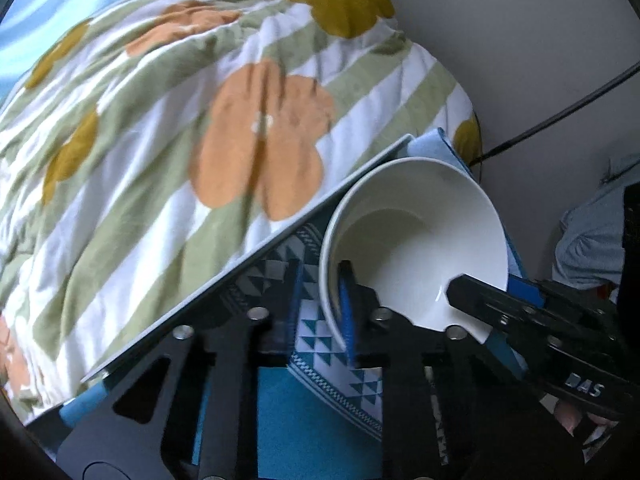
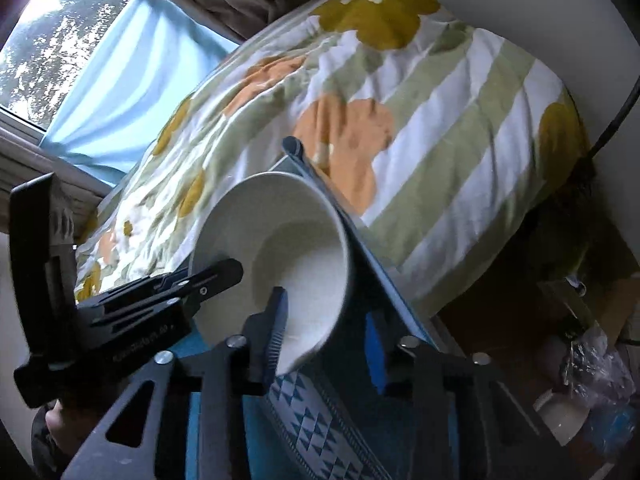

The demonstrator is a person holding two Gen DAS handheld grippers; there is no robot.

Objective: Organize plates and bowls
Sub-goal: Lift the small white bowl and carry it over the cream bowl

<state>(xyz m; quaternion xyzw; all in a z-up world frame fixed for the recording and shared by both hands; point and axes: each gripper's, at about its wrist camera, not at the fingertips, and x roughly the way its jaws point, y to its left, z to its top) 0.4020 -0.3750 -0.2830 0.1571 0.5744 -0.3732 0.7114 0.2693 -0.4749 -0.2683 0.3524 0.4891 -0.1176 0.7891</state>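
Gripping view, left wrist: left gripper (image 1: pixel 320 300) jaws pinched narrow on the near rim of the white bowl (image 1: pixel 416 240), which sits on the patterned blue mat (image 1: pixel 340 376); right gripper (image 1: pixel 500 300) reaches in beside it.
Right wrist view: right gripper (image 2: pixel 328 328) jaws clamped across the bowl's (image 2: pixel 288 256) wall; floral quilt (image 2: pixel 440 120) beyond the bowl.

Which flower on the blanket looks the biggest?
The orange flower in the middle of the blanket, with a small white centre, just beyond the white bowl. The mustard flowers look smaller.
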